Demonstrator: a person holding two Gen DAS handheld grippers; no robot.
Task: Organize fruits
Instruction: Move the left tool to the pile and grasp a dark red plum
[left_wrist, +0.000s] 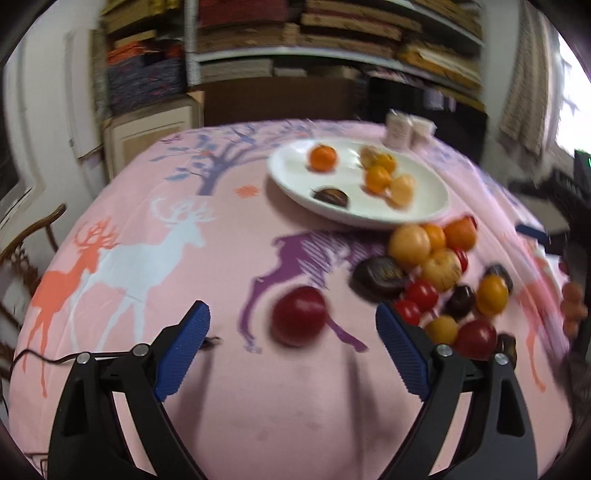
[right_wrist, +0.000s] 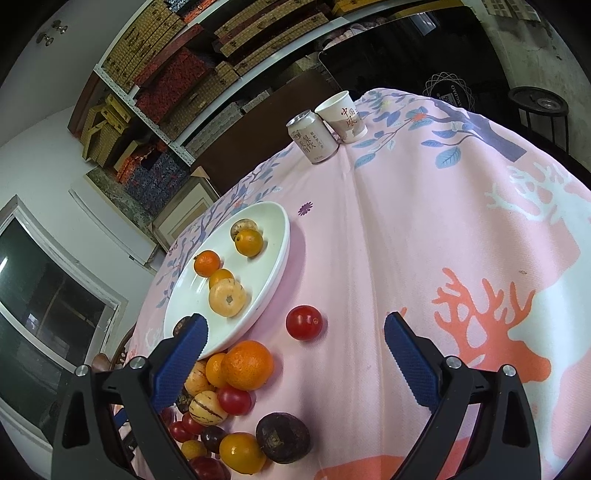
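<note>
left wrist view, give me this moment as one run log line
left gripper: open, empty | red tomato: loose on cloth between its fingers | right gripper: open, empty | white plate: holds several fruits | fruit pile: on cloth

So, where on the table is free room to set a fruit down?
The cloth right of the red tomato, toward the orange deer print, is bare. The white plate has free room along its near rim. The fruit pile beside the plate is crowded. The can and paper cup occupy the far edge.

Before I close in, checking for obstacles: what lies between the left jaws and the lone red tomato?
Only bare pink tablecloth; the left wrist view shows the red tomato alone ahead of the open left gripper.
</note>
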